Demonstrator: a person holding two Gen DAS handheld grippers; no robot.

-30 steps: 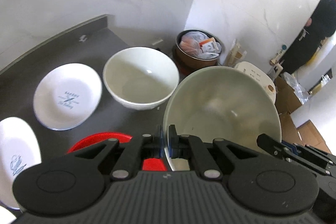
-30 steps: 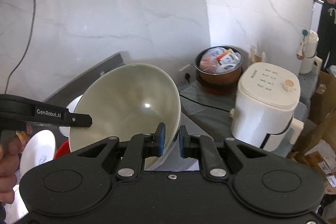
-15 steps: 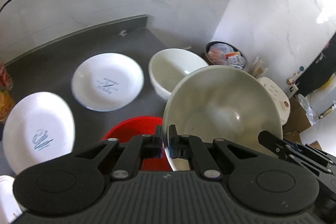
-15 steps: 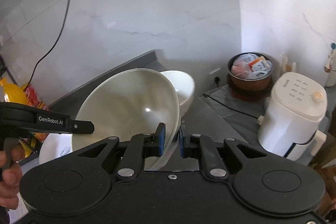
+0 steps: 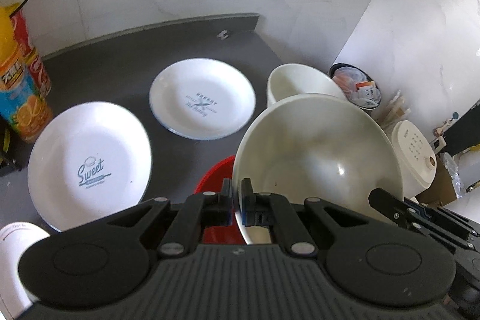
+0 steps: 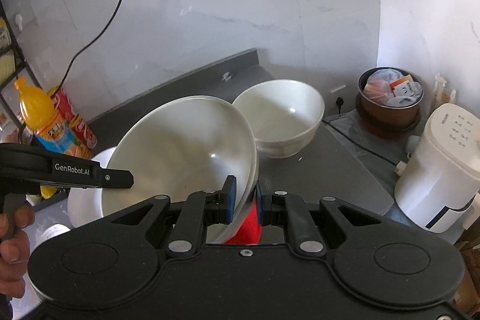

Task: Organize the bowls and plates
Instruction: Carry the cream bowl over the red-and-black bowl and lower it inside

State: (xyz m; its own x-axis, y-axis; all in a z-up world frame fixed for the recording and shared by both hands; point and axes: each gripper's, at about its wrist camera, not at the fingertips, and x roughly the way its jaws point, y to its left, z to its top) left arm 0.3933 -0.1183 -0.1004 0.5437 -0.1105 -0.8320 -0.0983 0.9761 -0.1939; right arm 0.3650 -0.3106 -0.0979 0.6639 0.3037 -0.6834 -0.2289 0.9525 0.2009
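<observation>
Above a dark grey counter (image 5: 126,65) set against marble walls, a large pale bowl (image 5: 318,152) is held tilted, its rim clamped between both the left gripper (image 5: 236,200) and right gripper (image 6: 245,198)

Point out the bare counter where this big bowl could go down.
Bare dark counter lies behind the two plates, the Bakery plate and the Sweet plate, up to the back wall, and beside the bottles. Crowded: near the red dish, the smaller white bowl and the held bowl.

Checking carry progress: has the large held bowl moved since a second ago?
Yes. The large pale bowl has drawn back toward the camera side, away from the brown bin, uncovering the smaller white bowl.
</observation>
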